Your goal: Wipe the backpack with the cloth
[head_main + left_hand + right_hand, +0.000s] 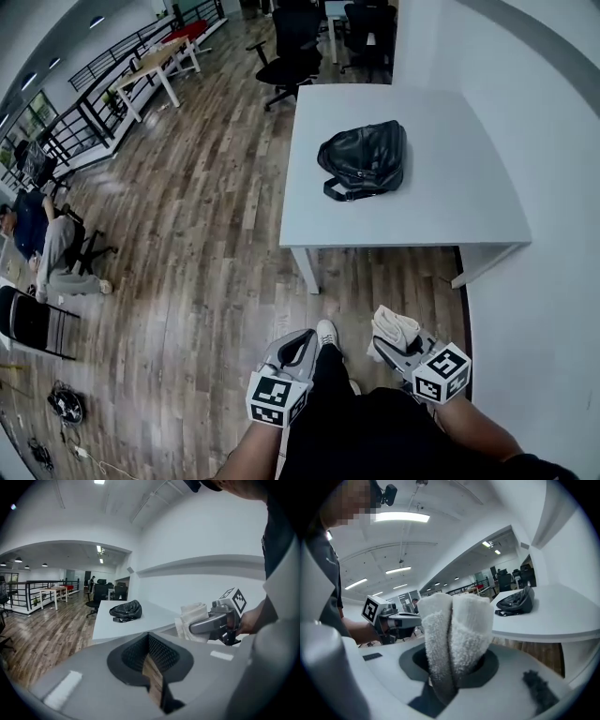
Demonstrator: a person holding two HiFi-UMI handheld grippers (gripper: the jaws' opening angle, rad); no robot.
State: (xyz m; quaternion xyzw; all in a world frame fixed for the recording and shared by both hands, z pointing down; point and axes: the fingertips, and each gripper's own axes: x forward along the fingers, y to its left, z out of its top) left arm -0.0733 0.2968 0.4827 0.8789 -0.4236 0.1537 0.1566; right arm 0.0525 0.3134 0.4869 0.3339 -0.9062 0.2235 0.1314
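Note:
A black backpack lies on its side on the white table, well ahead of both grippers. It also shows small in the left gripper view and in the right gripper view. A folded white cloth sticks up from my right gripper, whose jaws are shut on it; up close the cloth fills that view. My left gripper hangs beside it at waist height, jaws together with nothing between them. Both grippers are over the floor, short of the table's near edge.
Wooden floor spreads to the left of the table. A white wall runs along its right side. Black office chairs stand beyond the far end. A seated person and a folding chair are far left.

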